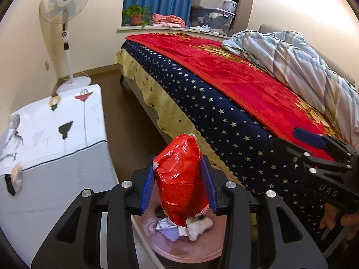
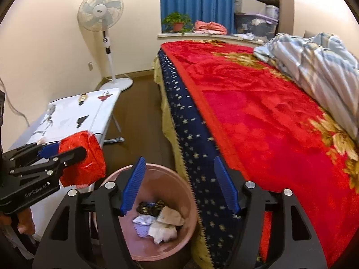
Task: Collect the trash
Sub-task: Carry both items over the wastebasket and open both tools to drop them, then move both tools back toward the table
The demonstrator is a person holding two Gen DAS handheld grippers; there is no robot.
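Observation:
My left gripper is shut on a crumpled red plastic bag and holds it above the pink trash bin. The bin holds crumpled tissues and paper scraps. In the right wrist view the left gripper with the red bag is at the left, above the bin's left rim. My right gripper is open and empty, over the bin and the bed's edge. It also shows in the left wrist view at the right.
A bed with a red blanket and a striped quilt fills the right. A white folding table stands at the left, close to the bin. A standing fan is by the far wall. Brown floor lies between table and bed.

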